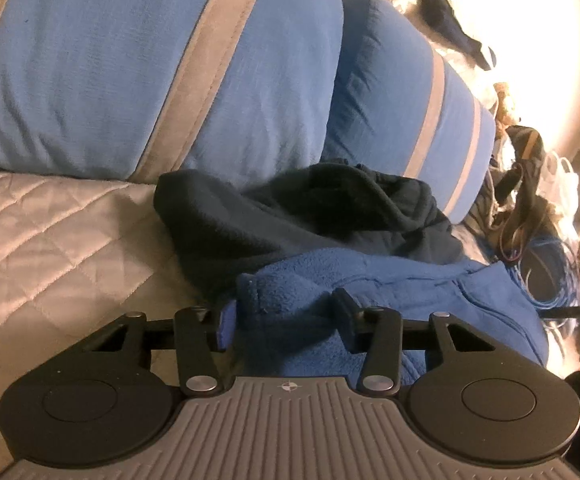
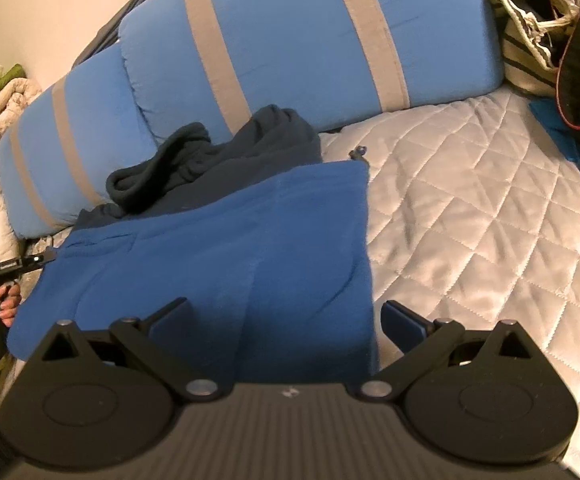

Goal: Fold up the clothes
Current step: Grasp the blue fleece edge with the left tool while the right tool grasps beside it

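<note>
A bright blue fleece garment lies flat on the quilted bed cover. Behind it, a dark navy garment sits crumpled against the pillows. My left gripper is at one edge of the blue fleece. Its fingers stand partly apart with a raised fold of fleece between them, and the cloth does not look squeezed. My right gripper is wide open over the opposite near corner, one finger on the fleece and the other over the cover.
Two blue pillows with grey stripes line the back of the bed. Blue cables and bags clutter the floor beside it. A striped bag rests on the far right. A hand holds the other gripper's body at the left.
</note>
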`<state>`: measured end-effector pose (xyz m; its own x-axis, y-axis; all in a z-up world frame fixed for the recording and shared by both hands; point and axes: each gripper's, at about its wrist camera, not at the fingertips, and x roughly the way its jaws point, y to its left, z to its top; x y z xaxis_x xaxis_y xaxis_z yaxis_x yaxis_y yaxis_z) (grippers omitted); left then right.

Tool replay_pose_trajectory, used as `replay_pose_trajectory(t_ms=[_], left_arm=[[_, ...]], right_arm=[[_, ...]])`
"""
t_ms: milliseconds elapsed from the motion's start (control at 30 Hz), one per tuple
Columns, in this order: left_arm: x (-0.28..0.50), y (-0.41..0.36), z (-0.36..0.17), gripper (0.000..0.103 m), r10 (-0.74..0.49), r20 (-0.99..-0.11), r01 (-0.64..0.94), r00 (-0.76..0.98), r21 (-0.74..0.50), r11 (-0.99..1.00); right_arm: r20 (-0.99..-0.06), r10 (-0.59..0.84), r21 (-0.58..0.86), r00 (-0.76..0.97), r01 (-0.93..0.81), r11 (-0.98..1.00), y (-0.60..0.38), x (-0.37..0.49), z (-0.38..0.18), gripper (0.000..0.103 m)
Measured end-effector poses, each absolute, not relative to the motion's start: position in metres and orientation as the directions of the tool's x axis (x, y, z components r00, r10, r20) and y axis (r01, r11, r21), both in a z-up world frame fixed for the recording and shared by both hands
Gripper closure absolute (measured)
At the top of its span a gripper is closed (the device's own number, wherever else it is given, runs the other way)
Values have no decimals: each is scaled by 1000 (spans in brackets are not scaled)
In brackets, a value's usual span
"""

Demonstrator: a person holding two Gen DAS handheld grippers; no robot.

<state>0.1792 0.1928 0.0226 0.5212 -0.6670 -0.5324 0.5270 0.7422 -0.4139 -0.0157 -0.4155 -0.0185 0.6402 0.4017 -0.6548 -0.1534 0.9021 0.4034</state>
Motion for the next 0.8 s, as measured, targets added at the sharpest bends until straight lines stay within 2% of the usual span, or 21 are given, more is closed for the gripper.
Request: replay_pose_trajectory(t_ms=[133, 200, 333, 367, 400, 467, 600, 800], left_arm=[[180, 197, 22, 53, -679, -528, 512, 510, -448, 733], [185, 198, 20, 43, -697, -534, 516, 478, -472, 715], [187, 204, 12, 44, -748, -500, 529, 437, -530, 663], [187, 206, 11, 51, -754, -487, 532, 440, -535, 656], [186, 208, 10, 71, -759, -476, 535, 444, -539, 651], [185, 212, 11, 79, -757, -465, 526, 459, -545, 653], [173, 215, 30, 83, -733, -428, 519, 529, -520, 678], [162, 200, 48, 84, -608, -526, 433, 594, -428, 793]], right_arm=[[-661, 397, 407, 637, -140, 903, -419, -13, -22, 0], [-663, 397, 413, 635, -133, 901, -421, -13, -23, 0], [-659, 385, 404, 646, -127, 906, -423, -15, -22, 0], [-660, 381, 400, 647, -127, 908, -423, -16, -22, 0], [-661, 374, 394, 651, -123, 911, -424, -15, -21, 0], [-658, 365, 388, 659, -119, 914, -426, -14, -21, 0], [-630, 345, 359, 696, -133, 924, -432, -2, -18, 0], [-550, 391, 370, 738, -204, 906, -445, 30, -20, 0]])
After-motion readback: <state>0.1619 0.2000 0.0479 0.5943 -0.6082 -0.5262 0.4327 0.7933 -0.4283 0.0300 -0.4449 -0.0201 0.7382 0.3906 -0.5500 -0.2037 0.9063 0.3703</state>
